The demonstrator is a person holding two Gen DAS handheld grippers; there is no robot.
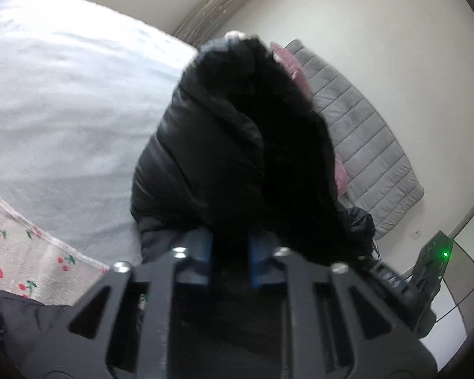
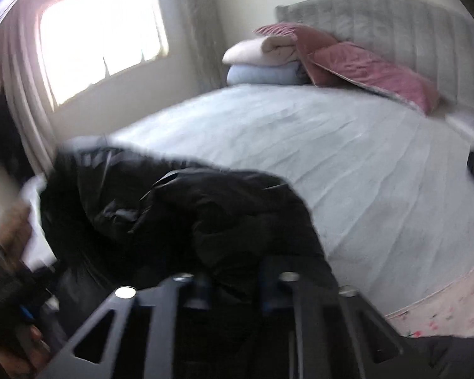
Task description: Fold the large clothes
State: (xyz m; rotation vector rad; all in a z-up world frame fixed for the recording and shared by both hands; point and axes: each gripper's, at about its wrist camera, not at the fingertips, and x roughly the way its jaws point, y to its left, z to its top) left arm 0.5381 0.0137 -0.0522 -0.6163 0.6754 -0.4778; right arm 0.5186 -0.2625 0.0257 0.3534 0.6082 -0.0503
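Grippers both clamped on black puffer jacket (image 1: 224, 145): left gripper (image 1: 230, 260) and right gripper (image 2: 233, 293) pinch its fabric, bunched at near edge of pale blue bed (image 2: 347, 164).

No legible text, label, brand, number or sign is present in either view. In the left wrist view, pale marks appear on a dark device (image 1: 391, 279) just right of the left gripper (image 1: 230, 260), beside a green indicator light (image 1: 445, 254); these marks are too blurred to read.
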